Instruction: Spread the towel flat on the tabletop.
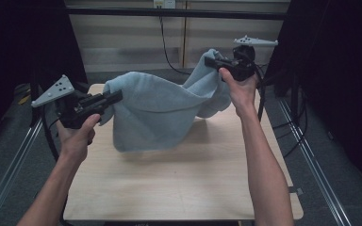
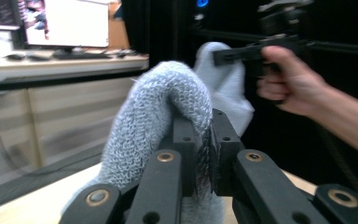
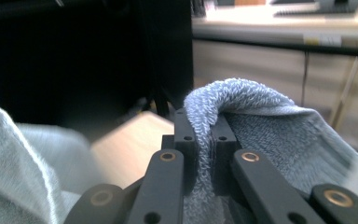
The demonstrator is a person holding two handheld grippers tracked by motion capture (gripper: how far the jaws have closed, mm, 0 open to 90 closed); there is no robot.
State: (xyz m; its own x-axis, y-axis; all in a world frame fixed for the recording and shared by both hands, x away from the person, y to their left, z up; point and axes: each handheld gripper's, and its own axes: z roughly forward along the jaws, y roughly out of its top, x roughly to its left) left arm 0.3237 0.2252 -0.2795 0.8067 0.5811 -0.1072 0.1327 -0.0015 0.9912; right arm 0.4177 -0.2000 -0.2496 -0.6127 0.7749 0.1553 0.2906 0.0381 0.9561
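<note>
Soft blue terry towel (image 1: 155,110), sagging, corners pinched

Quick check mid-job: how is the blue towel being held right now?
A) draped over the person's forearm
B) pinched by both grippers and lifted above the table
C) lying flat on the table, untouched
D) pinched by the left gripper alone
B: the left gripper and the right gripper each have their jaws shut on a corner of the towel, which hangs between them above the table.

dim surroundings, soft blurred backgrounds
</note>
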